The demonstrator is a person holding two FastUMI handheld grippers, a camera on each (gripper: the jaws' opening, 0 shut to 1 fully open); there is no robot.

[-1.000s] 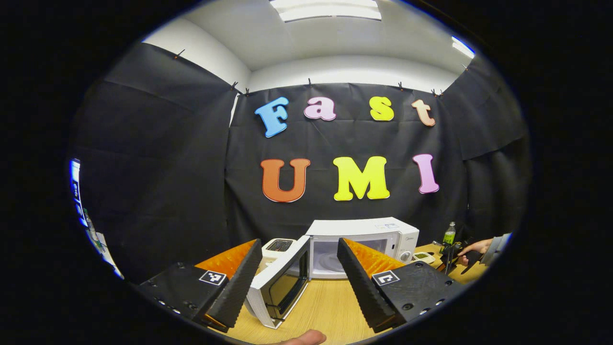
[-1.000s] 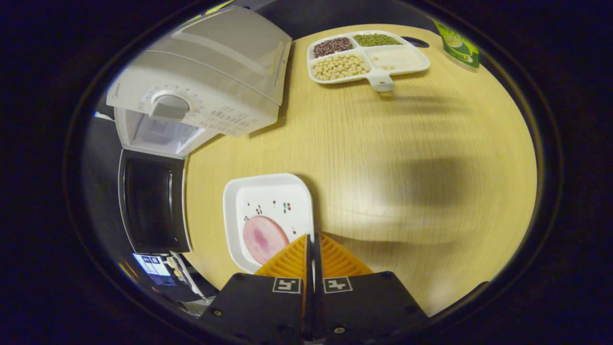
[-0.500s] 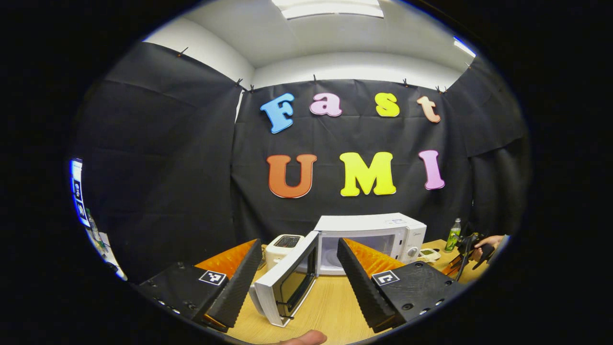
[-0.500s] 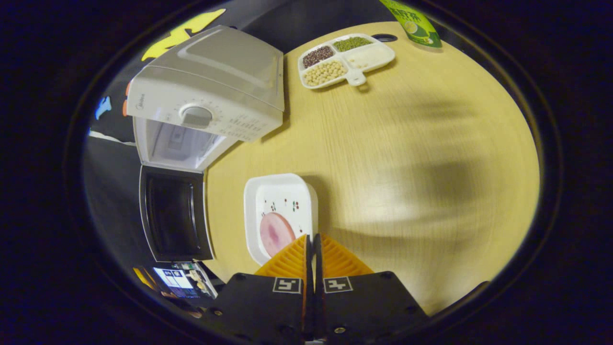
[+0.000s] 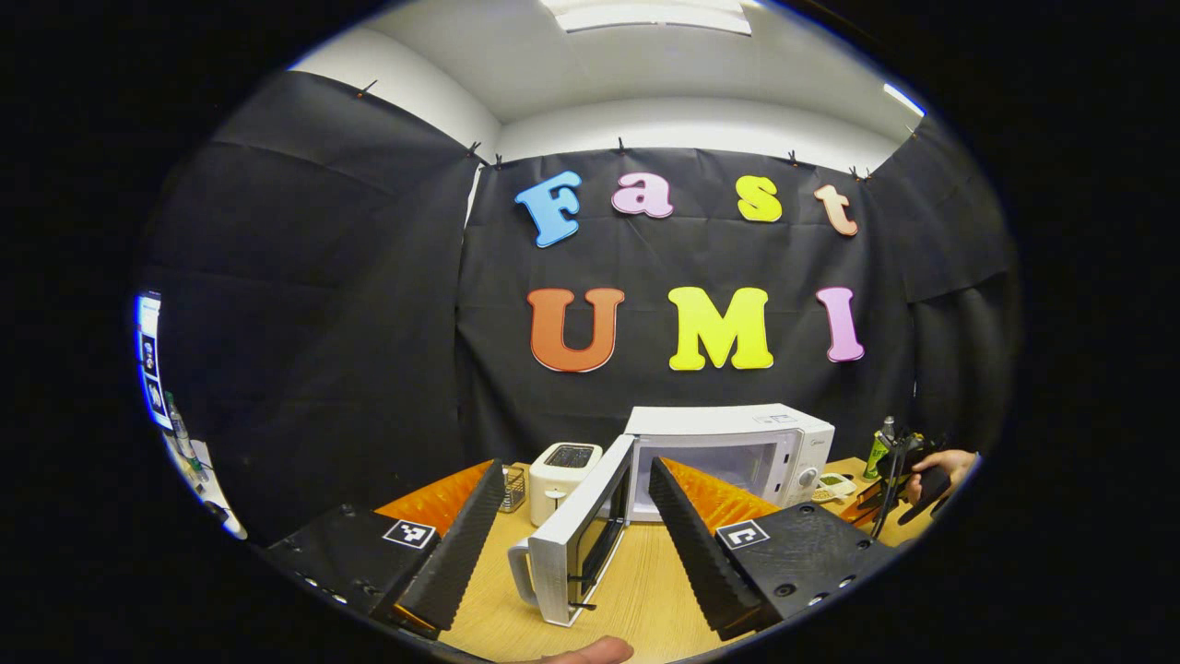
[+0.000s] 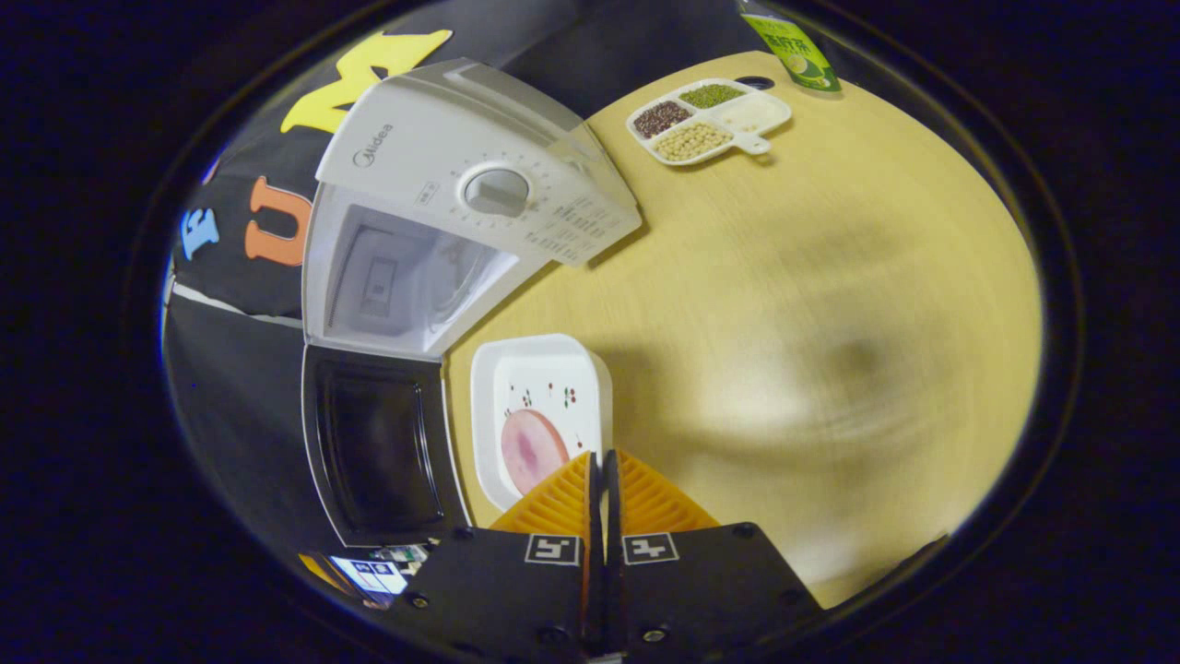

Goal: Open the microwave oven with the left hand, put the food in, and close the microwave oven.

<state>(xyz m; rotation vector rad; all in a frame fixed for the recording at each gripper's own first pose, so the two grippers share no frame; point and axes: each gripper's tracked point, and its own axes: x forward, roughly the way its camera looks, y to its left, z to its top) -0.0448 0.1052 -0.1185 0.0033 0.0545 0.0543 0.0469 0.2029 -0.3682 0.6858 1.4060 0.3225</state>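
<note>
Beside the open microwave (image 6: 433, 231), white plate (image 6: 539, 387) with a ham slice (image 6: 533, 449) pinched at its near rim by the right gripper (image 6: 602, 480), door (image 5: 581, 535) swung wide, left gripper (image 5: 567, 526) fingers spread apart, holding nothing.

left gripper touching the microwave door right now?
Apart. The left gripper view shows the left gripper open, its fingers either side of the microwave door, wood table showing between.

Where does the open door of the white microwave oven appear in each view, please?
Left gripper view: the white microwave door stands low centre, swung toward the camera.
Right gripper view: door lies lower left, beside the white square plate.
Shared landmark: the microwave's round dial.
</note>
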